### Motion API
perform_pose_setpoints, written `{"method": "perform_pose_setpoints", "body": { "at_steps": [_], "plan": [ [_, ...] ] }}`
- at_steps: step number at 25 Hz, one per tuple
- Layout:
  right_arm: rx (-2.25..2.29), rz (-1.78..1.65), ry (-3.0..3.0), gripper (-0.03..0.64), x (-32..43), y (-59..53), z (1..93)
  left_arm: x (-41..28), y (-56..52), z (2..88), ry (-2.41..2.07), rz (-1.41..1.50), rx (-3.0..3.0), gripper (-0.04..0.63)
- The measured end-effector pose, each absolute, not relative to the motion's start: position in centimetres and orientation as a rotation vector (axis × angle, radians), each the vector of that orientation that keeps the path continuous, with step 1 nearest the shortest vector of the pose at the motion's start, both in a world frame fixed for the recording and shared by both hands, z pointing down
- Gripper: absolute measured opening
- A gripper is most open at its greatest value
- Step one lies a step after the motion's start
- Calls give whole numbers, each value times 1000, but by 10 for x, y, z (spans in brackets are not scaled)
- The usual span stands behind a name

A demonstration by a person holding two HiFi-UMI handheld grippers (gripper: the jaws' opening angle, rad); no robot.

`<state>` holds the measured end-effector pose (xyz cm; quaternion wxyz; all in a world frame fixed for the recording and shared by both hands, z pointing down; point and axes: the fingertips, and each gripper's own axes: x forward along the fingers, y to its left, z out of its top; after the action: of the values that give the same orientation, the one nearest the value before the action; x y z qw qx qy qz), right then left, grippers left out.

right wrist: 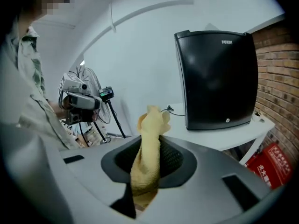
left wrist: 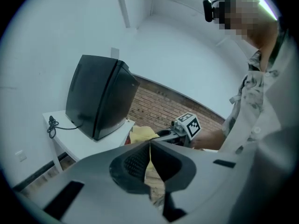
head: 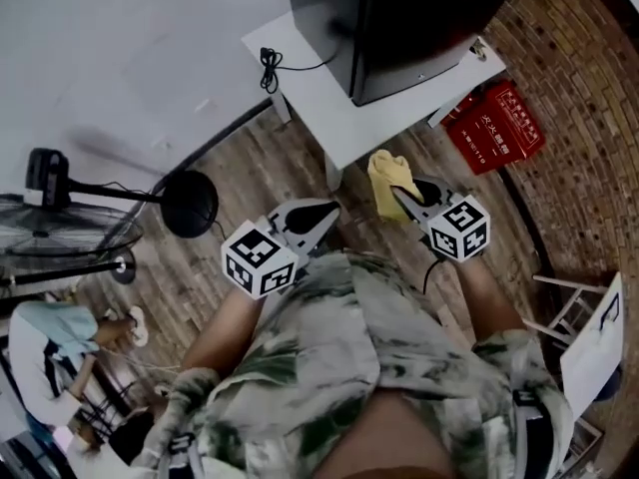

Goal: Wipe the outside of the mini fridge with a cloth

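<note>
The black mini fridge [head: 399, 28] stands on a white table [head: 329, 108] ahead of me. My right gripper [head: 404, 200] is shut on a yellow cloth [head: 391, 183], held in the air short of the table's near edge. In the right gripper view the cloth [right wrist: 148, 148] sticks up between the jaws, with the fridge [right wrist: 217, 78] beyond it to the right. My left gripper [head: 324, 218] hangs beside it, jaws shut with nothing in them. From the left gripper view the fridge [left wrist: 98, 97] is to the left and the cloth [left wrist: 142, 134] just beyond the jaw tips.
A red crate [head: 494, 126] sits on the floor right of the table, by the brick wall. A coiled power cord [head: 270, 68] lies on the table's left corner. A standing fan [head: 60, 218] with a round base [head: 190, 204] is to the left. A person [head: 50, 347] crouches lower left.
</note>
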<state>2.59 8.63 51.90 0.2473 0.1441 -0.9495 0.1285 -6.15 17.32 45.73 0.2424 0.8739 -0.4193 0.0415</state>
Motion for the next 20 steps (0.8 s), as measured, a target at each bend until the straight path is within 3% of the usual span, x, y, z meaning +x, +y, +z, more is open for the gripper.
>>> {"method": "perform_pose_setpoints", "body": {
  "at_steps": [11, 20],
  "plan": [
    [335, 355, -2701, 97, 150, 116, 485, 54, 198, 474, -1221, 194, 2296, 26],
    [306, 341, -2725, 95, 184, 140, 474, 93, 209, 475, -1205, 214, 2296, 26]
  ]
}}
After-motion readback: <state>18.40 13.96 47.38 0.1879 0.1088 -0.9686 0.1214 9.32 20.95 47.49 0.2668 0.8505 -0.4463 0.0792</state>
